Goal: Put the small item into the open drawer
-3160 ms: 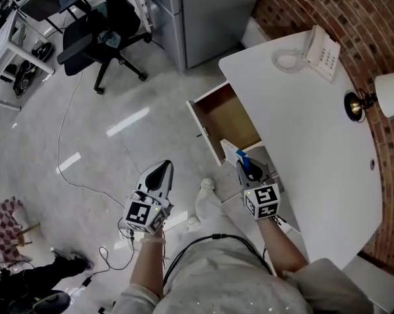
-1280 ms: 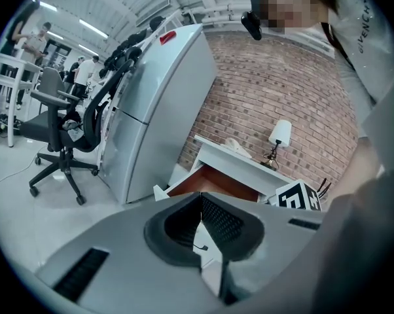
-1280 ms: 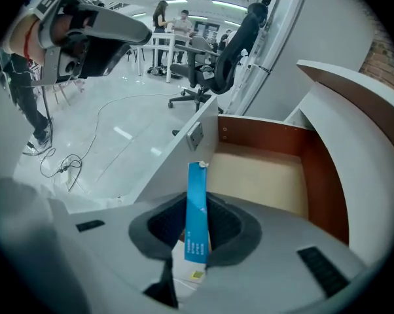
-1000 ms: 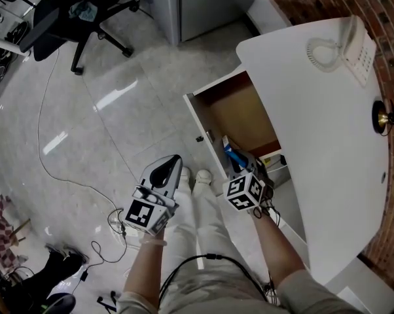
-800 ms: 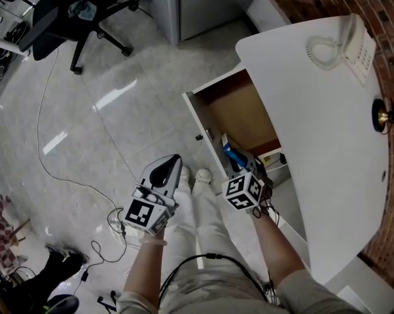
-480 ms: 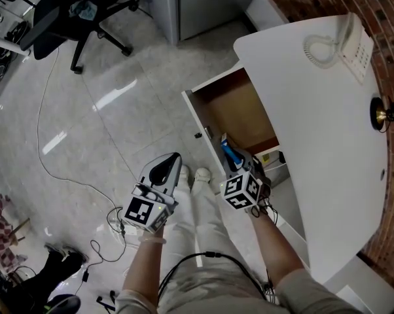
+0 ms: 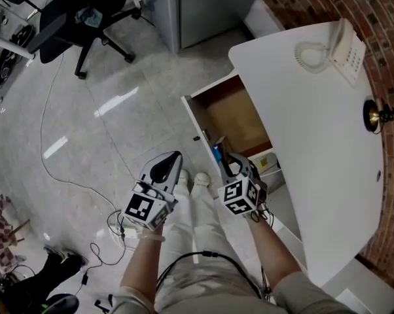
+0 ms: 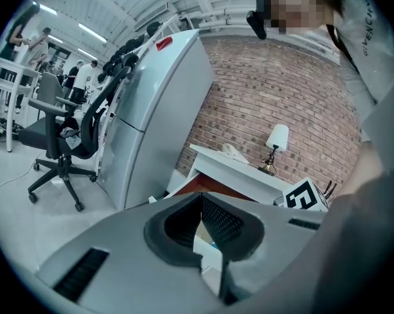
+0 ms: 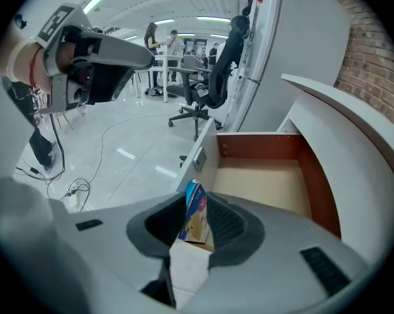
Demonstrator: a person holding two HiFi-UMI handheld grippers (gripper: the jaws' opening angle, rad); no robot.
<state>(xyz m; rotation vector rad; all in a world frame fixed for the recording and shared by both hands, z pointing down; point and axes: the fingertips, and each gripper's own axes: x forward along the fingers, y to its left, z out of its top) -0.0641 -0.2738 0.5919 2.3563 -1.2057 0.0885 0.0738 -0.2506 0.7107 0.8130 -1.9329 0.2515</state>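
Note:
My right gripper (image 7: 228, 164) (image 9: 196, 218) is shut on a small blue and yellow packet (image 9: 196, 211) (image 7: 217, 152), held upright between the jaws. It hovers at the near front corner of the open drawer (image 7: 235, 120) (image 9: 262, 175), whose pale wooden floor looks bare. The drawer sticks out from a white desk (image 7: 321, 129). My left gripper (image 7: 163, 171) (image 8: 200, 231) hangs over the floor left of the drawer, jaws closed together with nothing between them.
A white telephone (image 7: 344, 43) and a small lamp (image 7: 379, 115) stand on the desk by a brick wall (image 7: 374, 18). A grey cabinet (image 7: 203, 5) stands behind the drawer. An office chair (image 7: 79, 18) and a loose cable (image 7: 50, 136) lie on the shiny floor.
My right gripper has carried the packet from beside the desk edge forward and left to the drawer's front corner. The left gripper has barely moved.

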